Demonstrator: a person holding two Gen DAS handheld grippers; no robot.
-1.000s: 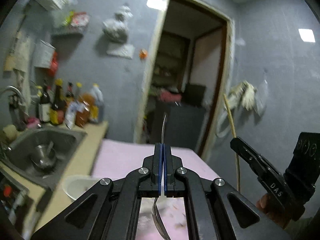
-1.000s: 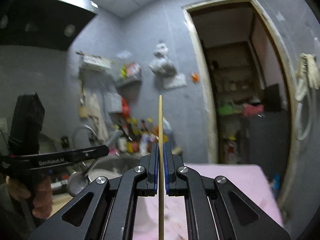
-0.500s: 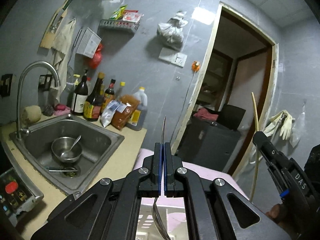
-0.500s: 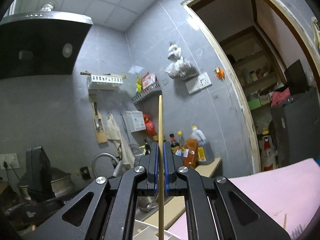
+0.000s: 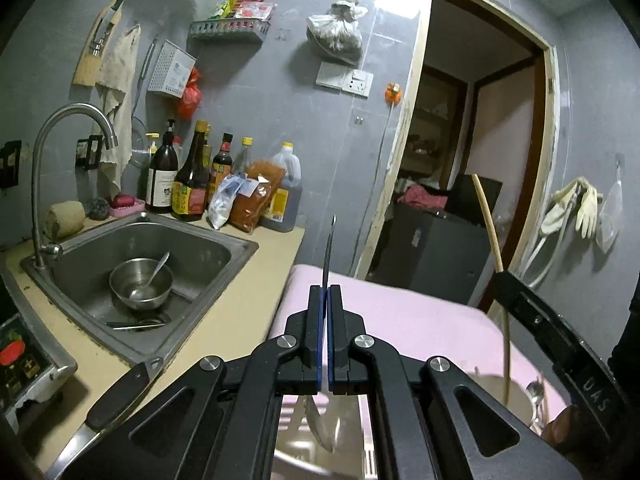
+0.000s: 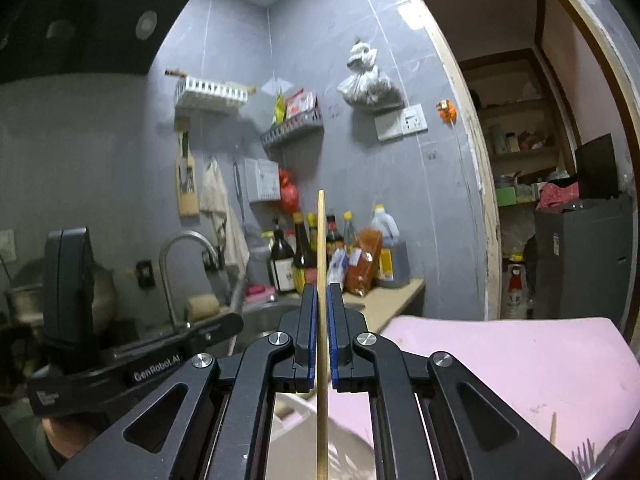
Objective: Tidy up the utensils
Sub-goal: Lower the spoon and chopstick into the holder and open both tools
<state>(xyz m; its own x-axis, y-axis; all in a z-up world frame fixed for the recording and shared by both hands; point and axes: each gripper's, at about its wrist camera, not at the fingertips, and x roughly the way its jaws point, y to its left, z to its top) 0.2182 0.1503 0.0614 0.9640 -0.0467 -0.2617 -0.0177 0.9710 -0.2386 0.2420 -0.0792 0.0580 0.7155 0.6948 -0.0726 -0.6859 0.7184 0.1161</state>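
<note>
My left gripper (image 5: 325, 296) is shut on a metal spoon (image 5: 329, 248); its thin handle points up and its bowl hangs below the jaws. Under it is the blurred rim of a white basket (image 5: 320, 460). My right gripper (image 6: 320, 296) is shut on a wooden chopstick (image 6: 321, 240) that stands upright through the jaws. Both hover over a pink mat (image 6: 500, 360). In the left wrist view the right gripper (image 5: 506, 286) shows at the right with the chopstick (image 5: 490, 232), above a round container (image 5: 516, 392) holding a spoon. The left gripper (image 6: 228, 326) appears at the left of the right wrist view.
A steel sink (image 5: 224, 240) to the left holds a metal bowl (image 5: 140, 280) with a spoon under a curved faucet (image 5: 52, 152). Sauce bottles (image 5: 192, 184) line the wall. A knife handle (image 5: 120, 392) lies by the counter edge. Another chopstick (image 6: 553, 428) rests on the mat.
Both hands have sunk and swung, so the sink, faucet and bottles have come into fuller view. The spoon and the chopstick stay clamped as before.
</note>
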